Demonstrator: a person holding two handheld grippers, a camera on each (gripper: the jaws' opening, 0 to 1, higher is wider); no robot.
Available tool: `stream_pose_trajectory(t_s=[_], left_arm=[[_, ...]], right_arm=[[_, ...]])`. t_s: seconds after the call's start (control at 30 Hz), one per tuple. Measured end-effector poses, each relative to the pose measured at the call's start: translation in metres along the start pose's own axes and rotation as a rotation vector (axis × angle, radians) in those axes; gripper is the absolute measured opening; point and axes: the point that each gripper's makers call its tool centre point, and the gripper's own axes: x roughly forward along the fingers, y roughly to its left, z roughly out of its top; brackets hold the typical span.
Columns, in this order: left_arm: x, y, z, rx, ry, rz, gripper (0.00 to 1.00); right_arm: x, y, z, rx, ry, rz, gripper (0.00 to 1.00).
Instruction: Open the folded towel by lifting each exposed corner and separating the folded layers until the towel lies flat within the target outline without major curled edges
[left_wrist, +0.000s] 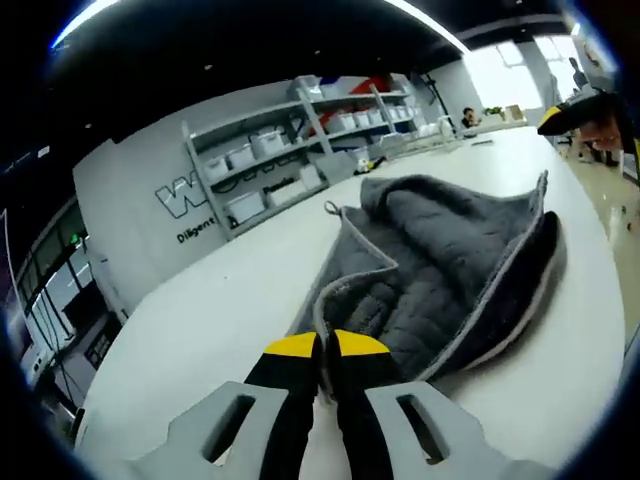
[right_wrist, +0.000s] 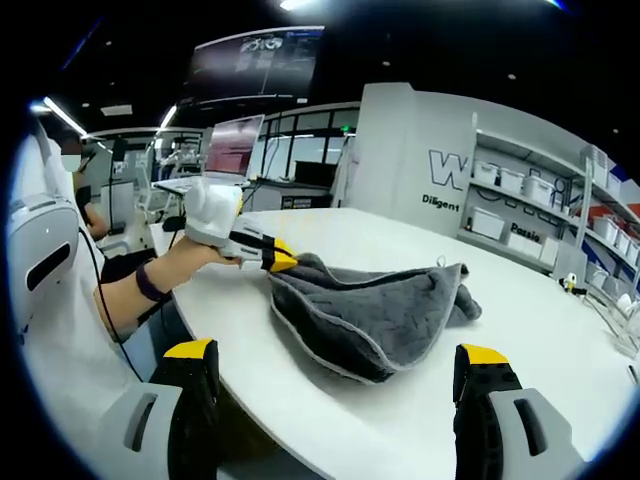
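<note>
- Nearest us in the left gripper view, the left gripper rises from 6 o'clock with its yellow-tipped jaws pressed together on the near hem of the grey towel.
- From that pinched corner we see the towel's long axis run up toward 1 o'clock across the white table, its layers bunched and partly folded, a pale trim along the edges.
- We note a small hanging loop at the towel's far left corner, near 12 o'clock of the pinch.
- Beyond the table, shelves with white bins stand against the wall at 11 to 12 o'clock.
- Closest in the right gripper view, the right gripper has its two jaws spread wide at 7 and 5 o'clock, holding nothing, just short of the table edge.
- We see the towel between and above those jaws, its long axis running from 9 toward 3 o'clock, sagging in the middle.
- At the towel's 9 o'clock end, the left gripper clamps the corner, slightly raised off the table; a person's hand holds it, forearm stretched in from 8 o'clock.
</note>
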Motion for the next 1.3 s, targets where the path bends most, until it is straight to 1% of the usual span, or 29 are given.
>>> stream_pose_trajectory(t_s=[0.1, 0.23, 0.33, 0.4, 0.43, 0.57, 0.63, 0.7, 0.83, 0.9, 0.97, 1.0, 1.1, 1.17, 1.3], left_arm=[[0.000, -0.002, -0.005, 0.003, 0.014, -0.011, 0.04], [-0.002, -0.003, -0.005, -0.022, 0.006, -0.032, 0.04], [-0.005, -0.005, 0.001, -0.097, -0.038, -0.086, 0.08], [-0.008, -0.004, 0.004, -0.114, -0.054, -0.107, 0.12], [-0.008, -0.003, 0.002, -0.130, -0.052, -0.120, 0.14], [-0.015, 0.002, 0.006, -0.132, -0.074, -0.132, 0.23], [-0.021, 0.004, 0.011, -0.131, -0.105, -0.147, 0.27], [-0.027, 0.004, 0.018, -0.164, -0.140, -0.178, 0.30], [-0.038, 0.009, 0.026, -0.177, -0.174, -0.204, 0.37], [-0.042, 0.012, 0.030, -0.185, -0.190, -0.214, 0.43], [-0.045, 0.013, 0.033, -0.195, -0.198, -0.237, 0.49], [-0.047, 0.013, 0.034, -0.202, -0.202, -0.246, 0.50], [-0.054, 0.015, 0.038, -0.199, -0.215, -0.255, 0.54], [-0.058, 0.016, 0.041, -0.193, -0.222, -0.258, 0.58], [-0.062, 0.012, 0.043, -0.184, -0.218, -0.288, 0.66]], right_arm=[[0.001, 0.001, 0.000, -0.002, 0.002, 0.004, 0.99], [0.001, -0.001, 0.000, 0.002, 0.002, -0.001, 0.99], [0.001, -0.002, 0.000, 0.001, 0.005, -0.003, 0.99], [0.001, -0.002, -0.001, 0.001, 0.009, -0.005, 0.99], [0.001, -0.003, -0.001, 0.002, 0.008, -0.005, 0.99], [0.002, -0.004, -0.002, 0.006, 0.010, -0.011, 0.99], [0.003, -0.005, -0.002, 0.007, 0.013, -0.012, 0.99], [0.003, -0.005, -0.003, 0.010, 0.015, -0.013, 0.99], [0.005, -0.007, -0.004, 0.019, 0.016, -0.023, 0.99], [0.006, -0.008, -0.004, 0.020, 0.016, -0.027, 0.99], [0.006, -0.009, -0.004, 0.023, 0.017, -0.029, 0.99], [0.007, -0.009, -0.003, 0.024, 0.017, -0.030, 0.99], [0.008, -0.009, -0.003, 0.026, 0.018, -0.031, 0.99], [0.008, -0.009, -0.003, 0.028, 0.018, -0.031, 0.99], [0.008, -0.009, -0.003, 0.035, 0.018, -0.034, 0.99]])
